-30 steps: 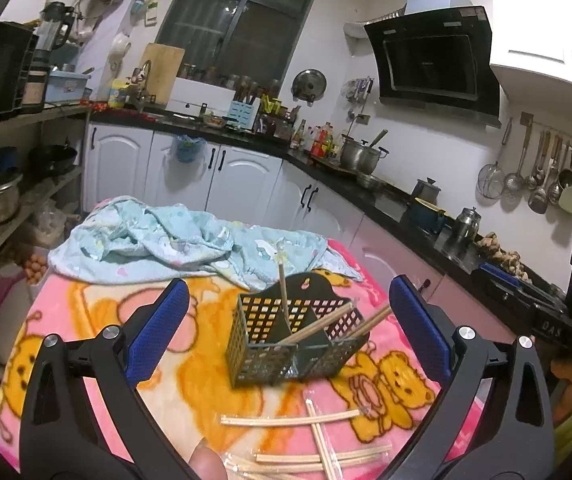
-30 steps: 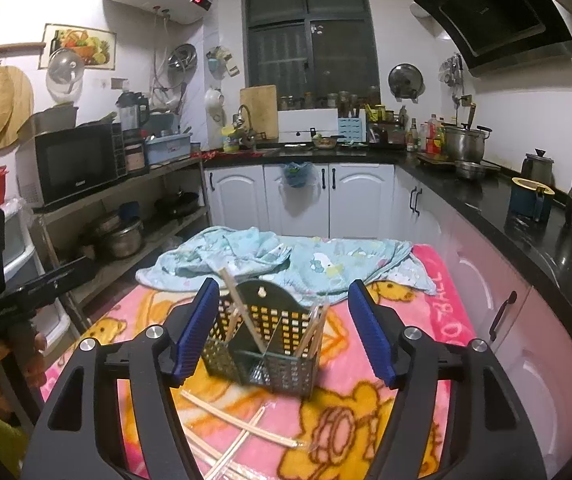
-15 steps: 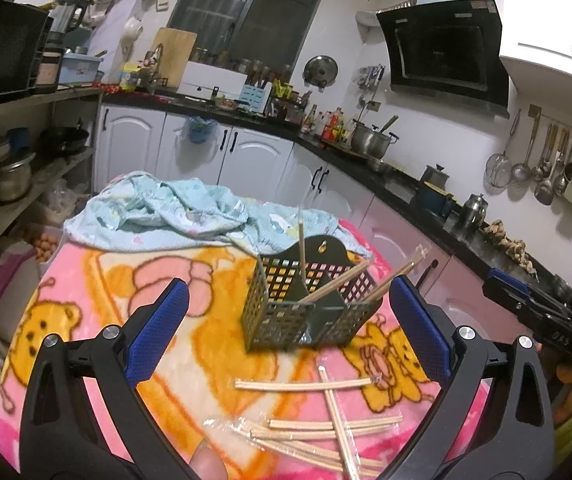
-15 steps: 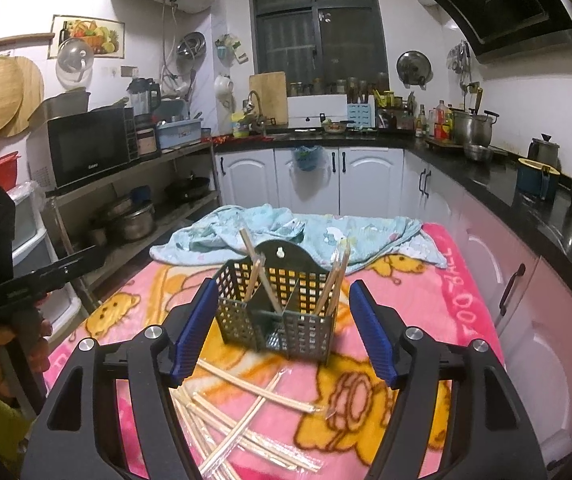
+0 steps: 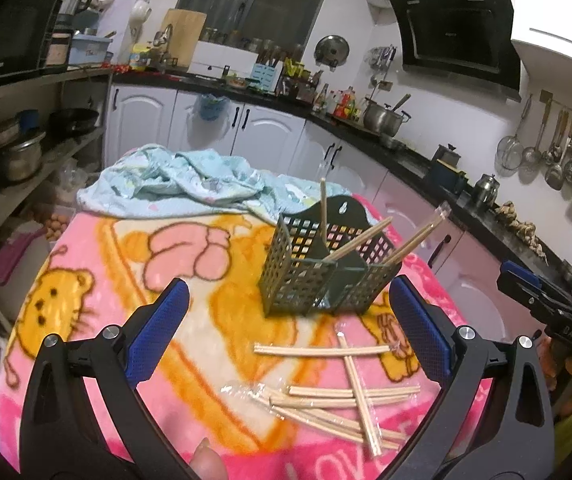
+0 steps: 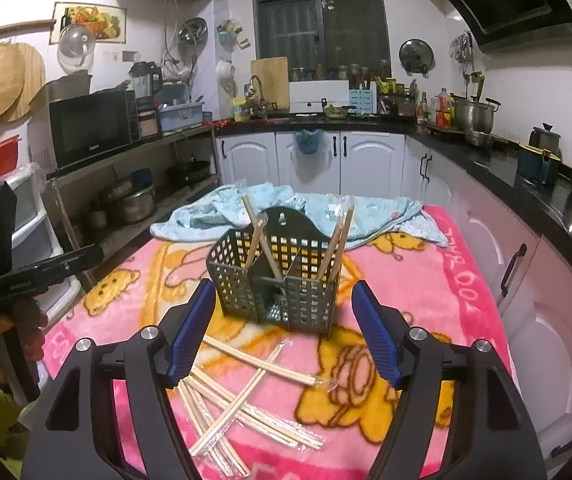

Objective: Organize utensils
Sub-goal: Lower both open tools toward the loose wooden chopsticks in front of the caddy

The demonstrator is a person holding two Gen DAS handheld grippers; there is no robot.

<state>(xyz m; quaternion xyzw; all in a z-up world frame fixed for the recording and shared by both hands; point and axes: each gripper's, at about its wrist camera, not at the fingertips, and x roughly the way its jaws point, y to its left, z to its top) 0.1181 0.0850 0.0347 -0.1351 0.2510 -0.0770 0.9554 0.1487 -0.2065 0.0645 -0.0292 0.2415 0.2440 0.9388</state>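
In the left wrist view the left gripper (image 5: 286,320) is held spread and empty at lower centre, with wrapped chopsticks (image 5: 342,396) crossed on the blanket (image 5: 85,280) below the holder (image 5: 326,276). In the right wrist view the right gripper (image 6: 281,332), its jaws just widened and empty, is aimed likewise; several slippery overlapping pairs could be pinched at once, or the light holder tipped.

The left gripper (image 5: 288,322) is reaching out from the bottom of the frame, and its two blue pads (image 5: 157,326) are standing wide apart with nothing between them. A dark green basket (image 5: 318,270) is sitting on a pink cartoon blanket (image 5: 133,264) in the middle of the frame, and a few chopsticks (image 5: 360,245) are leaning inside it. More wrapped chopsticks (image 5: 338,396) are lying loose on the blanket below the basket. A light blue cloth (image 5: 173,184) is lying bunched up behind it. The right gripper (image 5: 546,304) is peeking in at the right edge.
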